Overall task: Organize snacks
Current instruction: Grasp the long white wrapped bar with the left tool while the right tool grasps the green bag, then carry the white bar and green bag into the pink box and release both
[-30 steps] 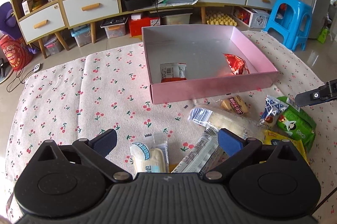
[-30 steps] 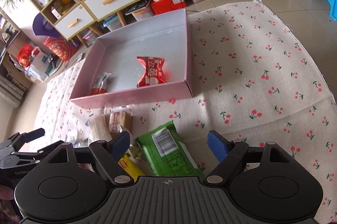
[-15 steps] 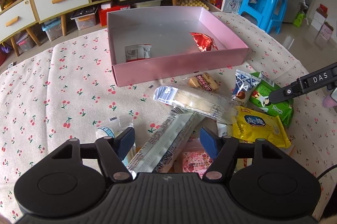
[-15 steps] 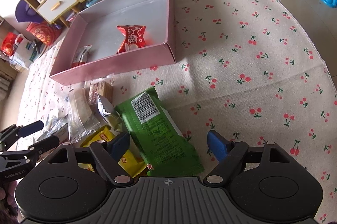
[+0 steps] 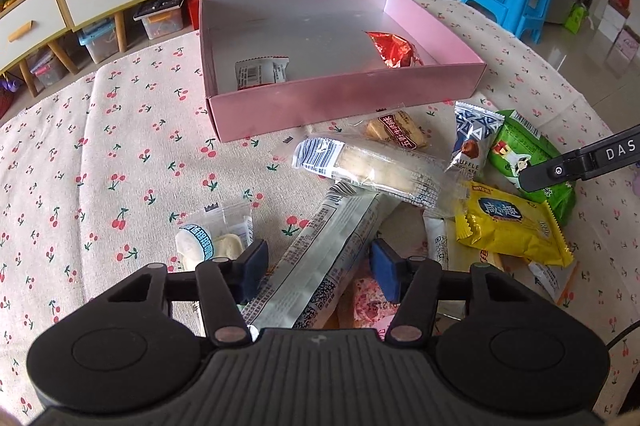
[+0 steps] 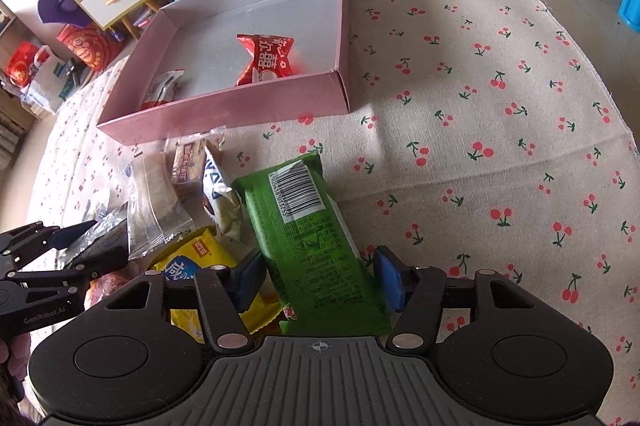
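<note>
1. Our left gripper [image 5: 316,276] has just been closing, and its blue pads now sit at either side of a long silver-white foil snack bar [image 5: 320,258]. The left pad seems to touch the wrapper's edge; at the right pad we cannot tell whether there is contact, so we judge this a grasp being taken, not a firm one.
2. Our right gripper [image 6: 318,280] has also just been closing, around the near end of a green plastic snack packet with a barcode [image 6: 308,226]. A thin gap seems to remain at the right pad, so we read it as not yet clamped.
3. Around both grippers the loose pile lies on the cherry-print cloth [image 6: 480,105]: a yellow crinkled packet [image 5: 508,222], a clear-wrapped pale wafer bar [image 5: 376,165], a brown-labelled biscuit in clear wrap [image 5: 398,129], a small blue-and-white truffle sachet [image 5: 472,141], a clear bag of round white sweets [image 5: 212,238] and a pink wrapper [image 5: 368,302] half hidden under the bar.
4. Farther out, the shallow pink cardboard box [image 5: 344,101] holds only two items: a shiny red foil packet [image 5: 394,49] at its right side and a small white-and-red sachet [image 5: 260,71] nearer its left.
5. We judge the task to be at an early stage: two snacks are in the box, the rest of the pile is still outside it, and two more are about to be lifted.
</note>
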The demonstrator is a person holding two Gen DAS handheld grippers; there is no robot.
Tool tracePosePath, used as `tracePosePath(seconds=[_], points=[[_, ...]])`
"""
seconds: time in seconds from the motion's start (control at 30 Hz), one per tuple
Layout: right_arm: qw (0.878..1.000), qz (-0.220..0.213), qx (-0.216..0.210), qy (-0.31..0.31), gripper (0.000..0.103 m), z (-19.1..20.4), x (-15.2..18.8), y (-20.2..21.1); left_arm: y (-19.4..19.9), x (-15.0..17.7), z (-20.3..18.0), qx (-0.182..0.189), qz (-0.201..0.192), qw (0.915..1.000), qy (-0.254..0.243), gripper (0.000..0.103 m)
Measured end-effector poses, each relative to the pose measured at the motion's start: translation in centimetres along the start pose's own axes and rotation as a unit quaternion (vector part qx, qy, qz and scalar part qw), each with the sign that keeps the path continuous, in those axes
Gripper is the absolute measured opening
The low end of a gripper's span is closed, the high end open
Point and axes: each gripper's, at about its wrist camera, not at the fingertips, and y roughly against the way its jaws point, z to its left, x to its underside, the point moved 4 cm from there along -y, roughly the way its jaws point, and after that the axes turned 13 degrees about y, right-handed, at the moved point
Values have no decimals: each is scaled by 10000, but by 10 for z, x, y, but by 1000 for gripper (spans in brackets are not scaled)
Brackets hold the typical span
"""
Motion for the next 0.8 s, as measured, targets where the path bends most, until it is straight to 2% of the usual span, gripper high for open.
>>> tracePosePath(seconds=[0.1, 0.23, 0.43, 0.8], points=[[10000, -37, -12, 26, 48, 1, 0, -1, 0, 0, -1, -12, 12, 10000, -24, 48], [10000, -49, -30, 2, 46, 2, -1, 0, 2, -1, -2, 31, 49, 10000, -18, 35], [9999, -61, -59, -87, 45, 0, -1, 4, 6, -1, -2, 34, 53, 10000, 37, 30], [9993, -247, -195, -186, 44, 0, -6, 17, 24, -4, -5, 206, -40, 9996, 180, 27]])
